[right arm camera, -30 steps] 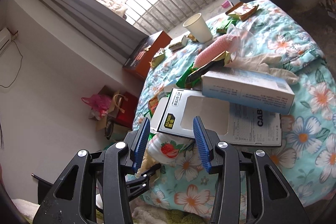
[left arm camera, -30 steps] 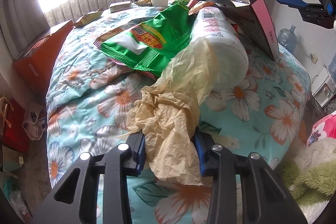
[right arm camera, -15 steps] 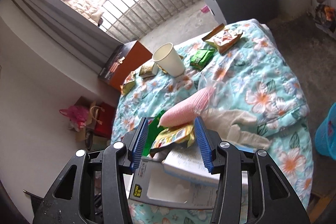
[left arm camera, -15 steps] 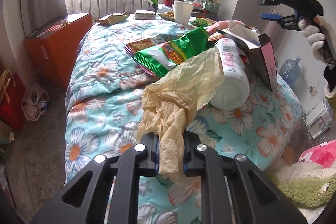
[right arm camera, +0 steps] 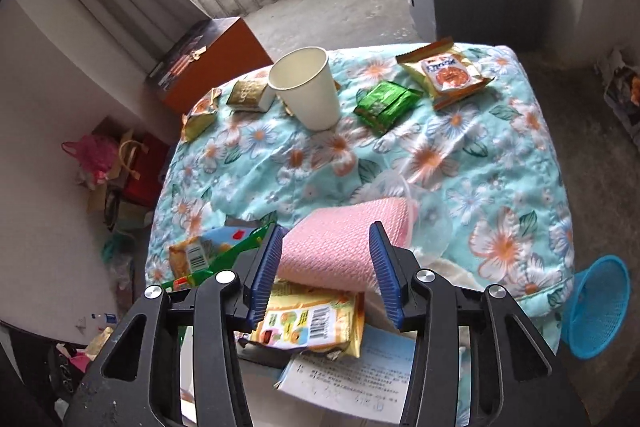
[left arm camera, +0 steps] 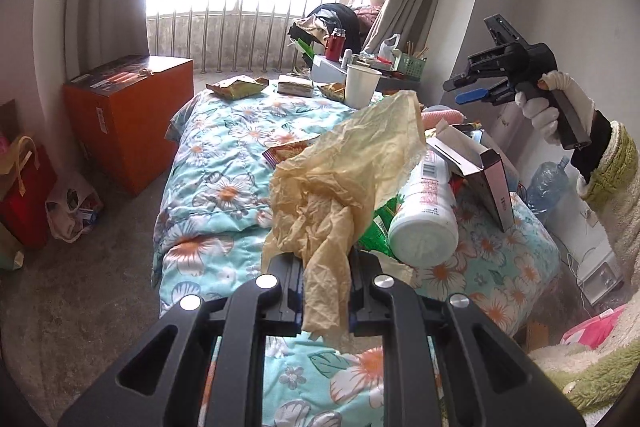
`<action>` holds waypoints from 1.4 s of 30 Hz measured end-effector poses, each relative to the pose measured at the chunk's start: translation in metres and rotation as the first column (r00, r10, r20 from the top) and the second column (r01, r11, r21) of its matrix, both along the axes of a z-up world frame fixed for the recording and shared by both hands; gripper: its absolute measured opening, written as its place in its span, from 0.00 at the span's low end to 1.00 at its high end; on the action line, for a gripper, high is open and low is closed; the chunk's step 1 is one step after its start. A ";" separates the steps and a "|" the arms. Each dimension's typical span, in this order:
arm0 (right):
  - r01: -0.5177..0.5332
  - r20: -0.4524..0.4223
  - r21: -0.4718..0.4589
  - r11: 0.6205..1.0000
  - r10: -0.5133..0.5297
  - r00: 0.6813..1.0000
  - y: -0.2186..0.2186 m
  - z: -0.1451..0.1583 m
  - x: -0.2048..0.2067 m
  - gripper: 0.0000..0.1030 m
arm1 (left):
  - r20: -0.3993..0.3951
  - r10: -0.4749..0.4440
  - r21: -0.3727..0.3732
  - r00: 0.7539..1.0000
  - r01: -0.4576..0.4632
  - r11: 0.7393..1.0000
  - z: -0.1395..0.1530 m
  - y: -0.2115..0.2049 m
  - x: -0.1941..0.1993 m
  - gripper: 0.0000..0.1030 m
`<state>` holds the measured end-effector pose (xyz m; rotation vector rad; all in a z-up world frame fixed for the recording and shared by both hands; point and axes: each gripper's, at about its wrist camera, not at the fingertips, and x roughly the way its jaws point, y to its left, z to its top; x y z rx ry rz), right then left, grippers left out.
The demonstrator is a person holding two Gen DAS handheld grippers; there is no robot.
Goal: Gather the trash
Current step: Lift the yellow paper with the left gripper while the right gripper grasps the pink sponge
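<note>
The jaws of the left gripper (left arm camera: 324,291) are pinching a crumpled yellowish plastic bag (left arm camera: 348,183), having closed further onto it within the last second; the jaws of the right gripper (right arm camera: 326,269) are standing spread, with nothing pressed between them, framing a pink textured roll (right arm camera: 344,243) that is lying below.

A flowered turquoise quilt (right arm camera: 460,155) is covering the bed and is carrying nearly all the litter. An orange box (left arm camera: 128,115) is standing on the floor beside the bed, towards the window. The bag is hanging lifted above the quilt, billowing up from the left pads. In the left wrist view, a gloved hand (left arm camera: 552,107) is gripping the handle of the right gripper, held in the air over the far side of the bed.

A white plastic bottle (left arm camera: 424,215) is lying on its side just beside the bag, touching an opened cardboard box (left arm camera: 480,163). A blue mesh bin (right arm camera: 596,307) is sitting tilted on the floor at the quilt's edge. A white paper cup (right arm camera: 308,87) is standing upright near the far end of the quilt. A yellow snack packet (right arm camera: 312,319) is lying under the right gripper, on top of a printed paper box (right arm camera: 360,375). An orange-and-cream wrapper (right arm camera: 448,75) and a green wrapper (right arm camera: 386,105) are lying flat beside the cup, near each other.
</note>
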<state>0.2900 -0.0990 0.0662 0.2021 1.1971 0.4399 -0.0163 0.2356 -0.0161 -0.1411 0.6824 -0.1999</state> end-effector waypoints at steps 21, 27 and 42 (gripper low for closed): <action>0.295 -0.442 0.252 0.922 -0.161 0.882 -0.031 -0.064 0.029 0.34 | -0.005 0.012 -0.026 1.000 -0.012 1.000 -0.005 0.004 0.009 0.14; 0.355 -0.479 0.295 0.887 -0.184 0.858 -0.044 -0.069 0.030 0.36 | -0.006 0.013 -0.026 1.000 -0.013 1.000 -0.004 0.004 0.009 0.14; 0.378 -0.437 0.437 0.816 -0.175 0.882 -0.066 -0.051 0.012 0.24 | 0.009 0.014 -0.023 1.000 -0.014 1.000 -0.001 0.005 0.004 0.14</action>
